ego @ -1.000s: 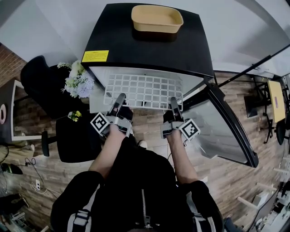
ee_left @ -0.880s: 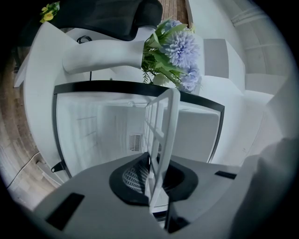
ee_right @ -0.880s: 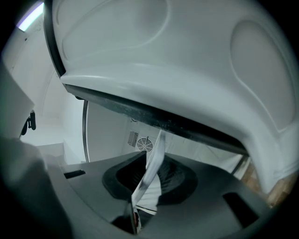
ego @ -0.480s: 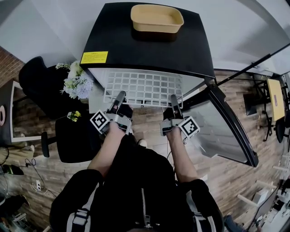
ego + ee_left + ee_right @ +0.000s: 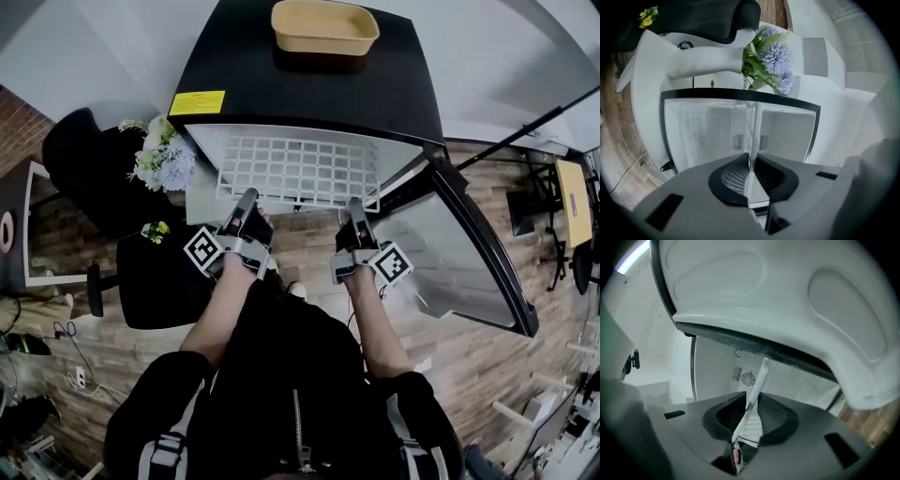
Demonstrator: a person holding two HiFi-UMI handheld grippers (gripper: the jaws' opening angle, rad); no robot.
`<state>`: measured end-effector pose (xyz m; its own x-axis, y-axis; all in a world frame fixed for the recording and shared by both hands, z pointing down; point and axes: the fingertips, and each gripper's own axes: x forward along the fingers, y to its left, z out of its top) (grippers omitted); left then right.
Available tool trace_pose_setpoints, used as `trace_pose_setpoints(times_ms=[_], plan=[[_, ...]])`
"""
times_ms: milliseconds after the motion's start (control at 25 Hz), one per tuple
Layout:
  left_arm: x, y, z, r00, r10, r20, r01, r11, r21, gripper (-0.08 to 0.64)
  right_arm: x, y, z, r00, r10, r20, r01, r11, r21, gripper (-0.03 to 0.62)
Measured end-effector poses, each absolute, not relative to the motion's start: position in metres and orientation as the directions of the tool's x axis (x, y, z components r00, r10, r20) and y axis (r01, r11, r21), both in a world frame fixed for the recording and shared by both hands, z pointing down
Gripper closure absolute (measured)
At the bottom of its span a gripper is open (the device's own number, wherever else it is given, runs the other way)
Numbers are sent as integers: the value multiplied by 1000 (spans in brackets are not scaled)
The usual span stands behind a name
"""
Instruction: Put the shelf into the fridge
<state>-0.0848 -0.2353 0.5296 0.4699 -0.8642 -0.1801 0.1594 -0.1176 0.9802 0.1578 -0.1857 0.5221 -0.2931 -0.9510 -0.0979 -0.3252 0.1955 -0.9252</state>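
Wood floor [image 5: 112,361], flowers [image 5: 161,161] beside fridge [image 5: 309,89]; left gripper [image 5: 247,200] and right gripper [image 5: 355,205] clamp shelf [image 5: 300,169]

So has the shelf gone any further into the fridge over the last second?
No, not visibly. The shelf shifted up-frame only as much as the yellow label on the fridge, so the camera moved.

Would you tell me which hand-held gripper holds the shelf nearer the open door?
The right hand-held gripper, beside the door; the left hand-held gripper is by the flowers.

shelf [image 5: 298,172]: far edge hidden under fridge [image 5: 309,94] top | fridge interior: unseen in head view
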Motion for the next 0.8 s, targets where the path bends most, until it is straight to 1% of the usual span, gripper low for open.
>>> trace_pose_setpoints(times_ms=[160, 320, 480, 640, 800], plan=[[-87, -227, 529, 469, -866, -175, 151, -116, 982, 518, 140, -176, 523, -342, -933, -110, -302, 220, -927, 522], [-88, -223, 529, 467, -868, -168, 148, -111, 983, 520, 131, -175, 523, -361, -926, -112, -302, 229, -925, 535], [-89, -222, 531, 467, -870, -159, 132, -109, 985, 520, 130, -175, 524, -362, -926, -106, -283, 218, -934, 548], [-89, -222, 531, 467, -870, -159, 117, -118, 986, 520, 130, -176, 523, -359, -926, -112, -292, 226, -929, 548], [-89, -222, 529, 459, -871, -174, 130, -128, 983, 520, 131, -176, 524, -353, -929, -110, -288, 219, -932, 549]])
